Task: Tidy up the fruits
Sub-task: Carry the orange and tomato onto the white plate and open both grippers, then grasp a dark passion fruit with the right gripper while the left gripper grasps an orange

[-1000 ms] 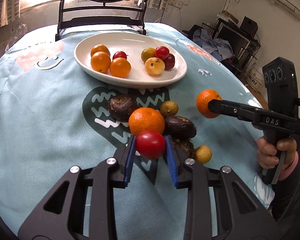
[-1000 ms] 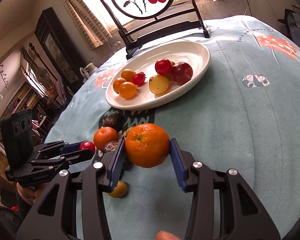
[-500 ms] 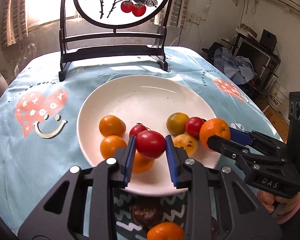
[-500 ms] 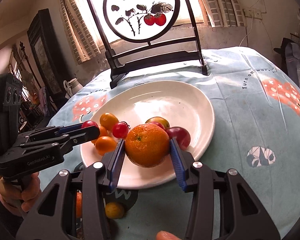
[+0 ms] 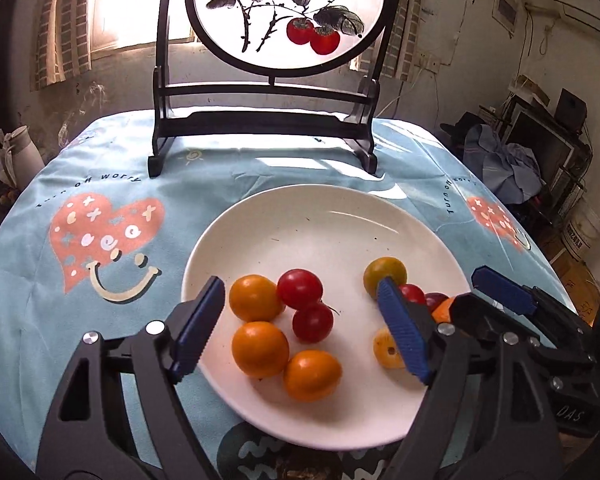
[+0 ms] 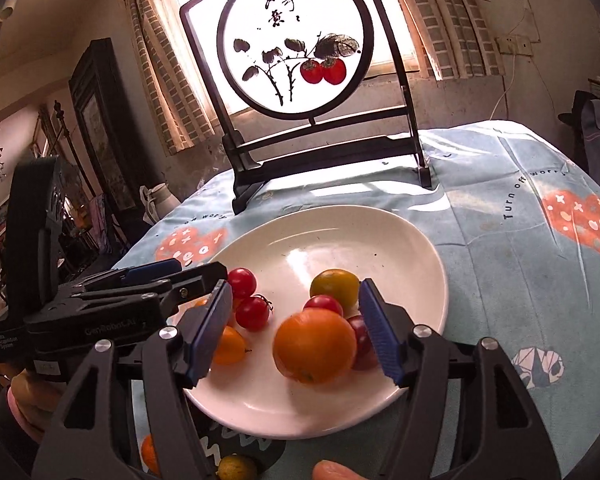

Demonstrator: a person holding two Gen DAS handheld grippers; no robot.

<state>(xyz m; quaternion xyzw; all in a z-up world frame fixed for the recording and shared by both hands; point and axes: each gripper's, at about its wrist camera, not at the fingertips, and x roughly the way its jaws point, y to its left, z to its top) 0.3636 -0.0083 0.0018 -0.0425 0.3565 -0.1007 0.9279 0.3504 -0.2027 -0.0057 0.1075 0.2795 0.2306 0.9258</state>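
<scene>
A white plate [image 5: 332, 232] [image 6: 420, 248] on the blue tablecloth holds several fruits. My left gripper [image 5: 302, 334] is open over the plate's near left part, above two red tomatoes [image 5: 312, 322] and three small orange fruits [image 5: 260, 348]. My right gripper [image 6: 296, 334] is open over the plate's near right part, and the big orange [image 6: 315, 345] lies loose on the plate between its jaws. The orange shows only as a sliver [image 5: 444, 309] in the left wrist view, behind the left finger. A yellow-green fruit [image 5: 385, 273] [image 6: 335, 286] lies further back.
A dark wooden stand with a round painted screen [image 5: 268, 128] [image 6: 324, 152] stands on the table behind the plate. An orange [image 6: 149, 453] and a yellow fruit [image 6: 236, 467] lie on the cloth in front of the plate. The table drops off at left and right.
Both grippers opened over the plate. The left let go of the red tomato and the right let go of the big orange; both fruits now lie on the plate.
</scene>
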